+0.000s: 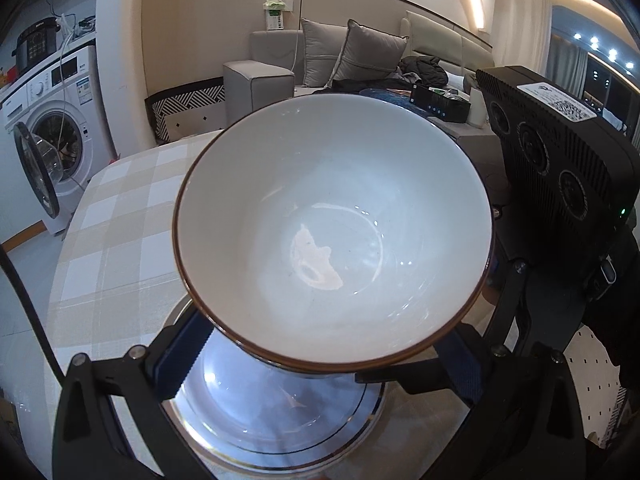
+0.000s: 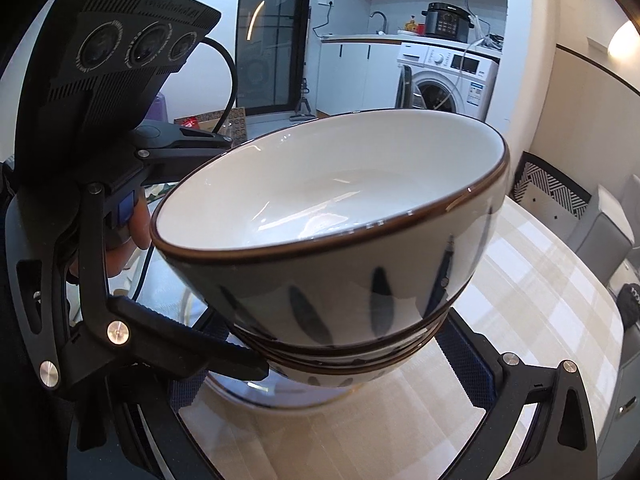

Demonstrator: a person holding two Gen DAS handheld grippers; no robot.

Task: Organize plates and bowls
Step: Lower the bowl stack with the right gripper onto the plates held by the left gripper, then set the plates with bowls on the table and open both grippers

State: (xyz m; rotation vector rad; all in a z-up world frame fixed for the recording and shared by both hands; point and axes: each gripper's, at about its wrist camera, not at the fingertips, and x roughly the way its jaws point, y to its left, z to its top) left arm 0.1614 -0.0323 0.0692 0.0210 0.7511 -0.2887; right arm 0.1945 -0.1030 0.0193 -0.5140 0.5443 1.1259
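A white bowl [image 1: 332, 216] with a brown rim fills the left wrist view, tilted toward the camera. My left gripper [image 1: 324, 344] is shut on its body just under the rim. In the right wrist view this bowl [image 2: 340, 200], painted with blue strokes outside, leans on top of a stack of nested bowls [image 2: 340, 364]. The stack stands on a white gold-rimmed plate [image 1: 280, 432] [image 2: 288, 398]. My right gripper [image 2: 320, 360] is open, with a finger on each side of the stack. One of its fingers [image 1: 380, 376] shows under the bowl's rim.
A checked tablecloth [image 1: 120, 220] [image 2: 540, 280] covers the table, whose edge runs close on the left. A washing machine [image 1: 48, 128] [image 2: 444, 80] and a grey sofa [image 1: 272, 72] stand beyond. A hand [image 2: 128, 232] holds the left gripper's handle.
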